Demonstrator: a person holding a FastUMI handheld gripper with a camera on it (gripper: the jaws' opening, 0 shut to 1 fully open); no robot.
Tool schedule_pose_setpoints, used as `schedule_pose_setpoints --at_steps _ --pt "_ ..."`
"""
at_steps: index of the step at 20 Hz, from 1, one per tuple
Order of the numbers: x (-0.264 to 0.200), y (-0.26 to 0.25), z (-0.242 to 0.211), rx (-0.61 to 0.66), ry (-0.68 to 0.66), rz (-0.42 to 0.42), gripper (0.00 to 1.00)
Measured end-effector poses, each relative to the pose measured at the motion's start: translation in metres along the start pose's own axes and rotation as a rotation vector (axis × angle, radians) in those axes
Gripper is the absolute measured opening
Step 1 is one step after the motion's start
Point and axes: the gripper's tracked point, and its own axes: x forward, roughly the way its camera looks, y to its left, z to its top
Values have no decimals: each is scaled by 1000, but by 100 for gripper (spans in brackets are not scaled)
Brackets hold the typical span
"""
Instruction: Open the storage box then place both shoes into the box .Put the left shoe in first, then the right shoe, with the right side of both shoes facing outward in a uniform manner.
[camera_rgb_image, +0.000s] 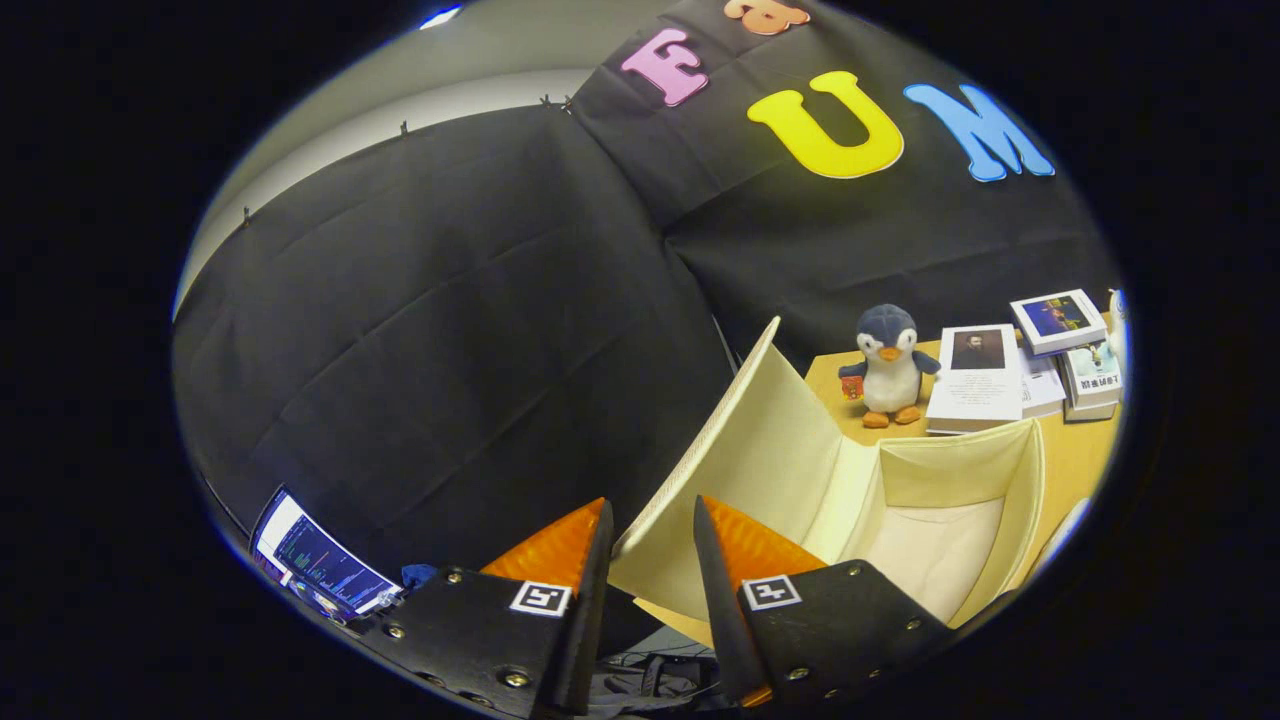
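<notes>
A cream fabric storage box (985, 475) stands open on the wooden table (1078, 455), just ahead of my right finger, and its inside looks bare. Its lid (760, 450) is swung up and leans away to the left. The lid's lower corner lies in the gap between my fingertips, close to the left one. My gripper (650, 510) is open, with the fingers apart and neither one clearly pressing on the lid.
A plush penguin (888, 365) stands on the table behind the box. Beside it lie a white book (975, 385) and a stack of further books (1062, 325). A lit screen (315, 565) sits low on the left, below the black cloth wall.
</notes>
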Motion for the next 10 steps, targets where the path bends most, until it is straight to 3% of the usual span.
schedule_pose_setpoints --at_steps 1,4,10 --pt "-1 -2 -2 -6 5 -2 53" --pt "-8 -26 6 -50 -18 -69 98" --pt "-49 -85 28 -180 -79 -231 97"
